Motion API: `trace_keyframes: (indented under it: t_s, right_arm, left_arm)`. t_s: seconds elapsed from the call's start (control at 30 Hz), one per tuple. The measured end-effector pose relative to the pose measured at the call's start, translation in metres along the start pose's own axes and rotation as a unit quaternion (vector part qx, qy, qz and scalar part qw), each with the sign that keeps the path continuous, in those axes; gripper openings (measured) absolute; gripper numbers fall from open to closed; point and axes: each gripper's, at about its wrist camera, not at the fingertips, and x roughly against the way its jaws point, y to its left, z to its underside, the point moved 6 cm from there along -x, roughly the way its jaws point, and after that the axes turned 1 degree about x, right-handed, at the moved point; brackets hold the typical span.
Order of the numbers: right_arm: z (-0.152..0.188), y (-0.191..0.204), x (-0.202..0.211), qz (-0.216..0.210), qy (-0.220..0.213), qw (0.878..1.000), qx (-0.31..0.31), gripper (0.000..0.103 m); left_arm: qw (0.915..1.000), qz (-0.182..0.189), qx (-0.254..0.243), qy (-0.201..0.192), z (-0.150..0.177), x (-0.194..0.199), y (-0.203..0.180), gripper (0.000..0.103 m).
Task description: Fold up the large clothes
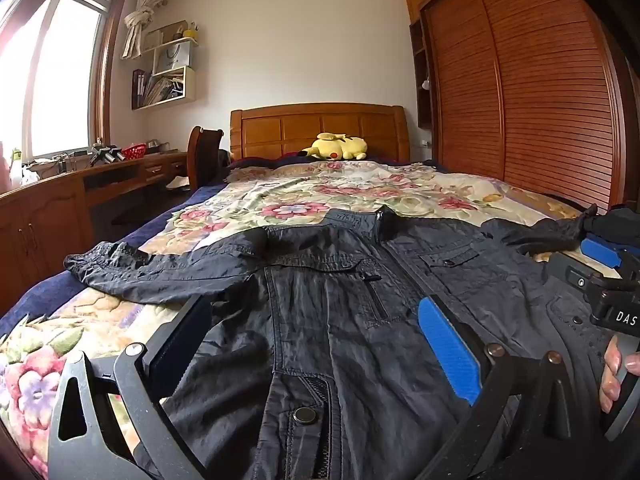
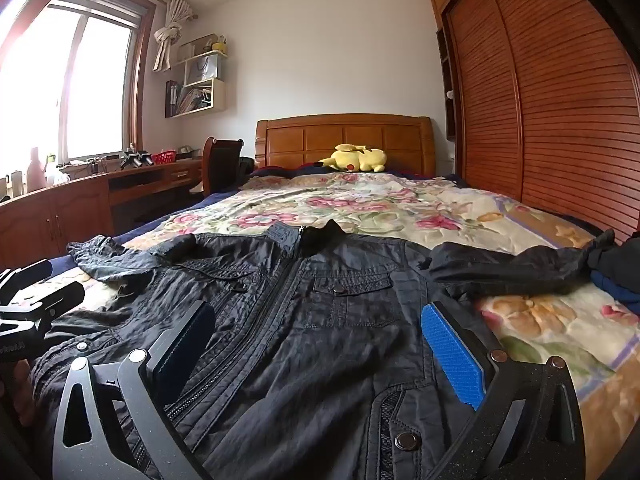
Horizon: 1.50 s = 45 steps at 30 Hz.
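Observation:
A dark navy jacket (image 1: 344, 320) lies face up on the bed, zipped, collar toward the headboard, both sleeves spread sideways. It also shows in the right wrist view (image 2: 320, 320). My left gripper (image 1: 312, 312) is open and empty, low over the jacket's lower left front. My right gripper (image 2: 320, 320) is open and empty, low over the lower right front. The right gripper (image 1: 612, 276) shows at the right edge of the left wrist view. The left gripper (image 2: 28, 304) shows at the left edge of the right wrist view.
The bed carries a floral quilt (image 1: 320, 188) and a yellow plush toy (image 1: 338, 147) by the wooden headboard (image 1: 320, 128). A wooden desk (image 1: 100, 176) and chair (image 1: 204, 156) stand left. A slatted wardrobe (image 1: 540, 92) stands right. Dark clothes (image 2: 624, 268) lie at the bed's right edge.

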Motion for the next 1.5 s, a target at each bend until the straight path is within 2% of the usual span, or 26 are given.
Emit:
trace_keyframes:
  t_s: [1.5]
  right_arm:
    - [0.0009, -0.0006, -0.0006, 0.0, -0.004, 1.0, -0.005, 0.103]
  left_arm:
    - [0.9999, -0.002, 0.0, -0.011, -0.0058, 0.0073, 0.0003, 0.103]
